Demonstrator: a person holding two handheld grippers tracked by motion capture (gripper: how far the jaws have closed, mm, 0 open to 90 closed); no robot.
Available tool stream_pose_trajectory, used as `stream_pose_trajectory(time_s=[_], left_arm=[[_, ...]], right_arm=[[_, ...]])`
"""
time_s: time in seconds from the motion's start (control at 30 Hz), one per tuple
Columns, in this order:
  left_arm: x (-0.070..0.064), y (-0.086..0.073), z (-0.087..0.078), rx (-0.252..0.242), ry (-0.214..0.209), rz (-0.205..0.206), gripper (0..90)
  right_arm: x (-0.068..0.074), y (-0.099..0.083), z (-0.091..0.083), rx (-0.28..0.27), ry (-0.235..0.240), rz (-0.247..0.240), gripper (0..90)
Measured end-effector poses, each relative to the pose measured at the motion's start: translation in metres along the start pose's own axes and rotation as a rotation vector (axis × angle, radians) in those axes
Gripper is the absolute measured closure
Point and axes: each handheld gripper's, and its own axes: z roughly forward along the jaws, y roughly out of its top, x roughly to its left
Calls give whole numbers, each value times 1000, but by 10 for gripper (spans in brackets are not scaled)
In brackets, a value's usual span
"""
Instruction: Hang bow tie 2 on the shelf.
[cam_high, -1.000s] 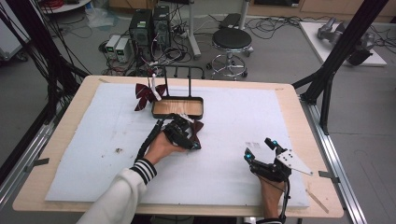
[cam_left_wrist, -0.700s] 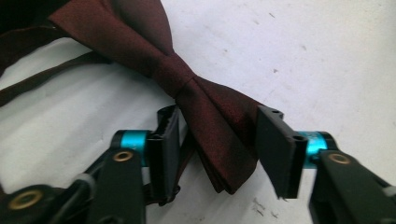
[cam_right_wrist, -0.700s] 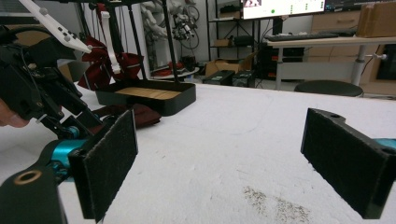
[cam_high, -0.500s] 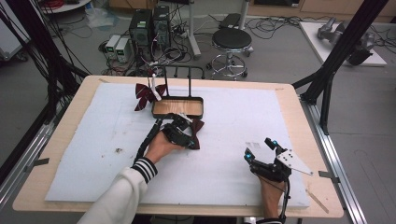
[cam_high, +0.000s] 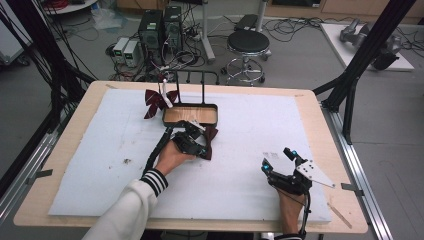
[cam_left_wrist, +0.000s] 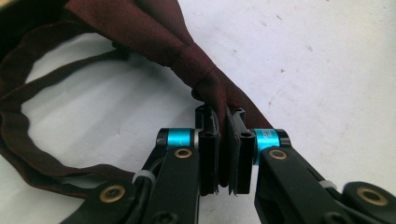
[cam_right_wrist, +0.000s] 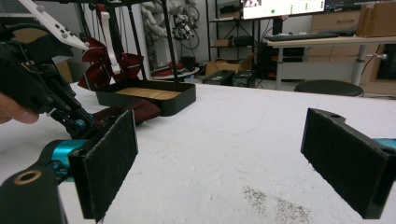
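Bow tie (cam_left_wrist: 205, 84) half hidden under the clamped left gripper (cam_high: 192, 142), now nearer than before, just in front of the tray (cam_high: 191, 114); right gripper (cam_high: 281, 162) wide open, empty.

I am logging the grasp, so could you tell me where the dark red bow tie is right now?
In the high view the dark red bow tie lies left of centre, just in front of the black tray, pinched in the left gripper.

A laboratory or research workshop. Behind the wooden table (cam_high: 310, 107), computer towers (cam_high: 161, 27) stand on the floor among loose cables (cam_high: 300, 22), with a round stool (cam_high: 248, 42) beside them; black frame struts (cam_high: 367, 55) flank the table, and desks with a monitor (cam_right_wrist: 282, 7) line the far wall.
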Motion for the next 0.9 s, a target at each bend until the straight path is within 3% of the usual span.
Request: stream_pose_trajectory(time_s=[0.17, 0.53, 0.9], left_arm=[[-1, 0, -6, -25, 12, 38, 844], [0, 0, -25, -140, 29, 67, 843], [1, -2, -40, -202, 38, 96, 844]], right_arm=[[0, 0, 0, 1, 0, 2, 102], [0, 0, 0, 0, -1, -1, 102], [1, 0, 0, 2, 1, -4, 102]])
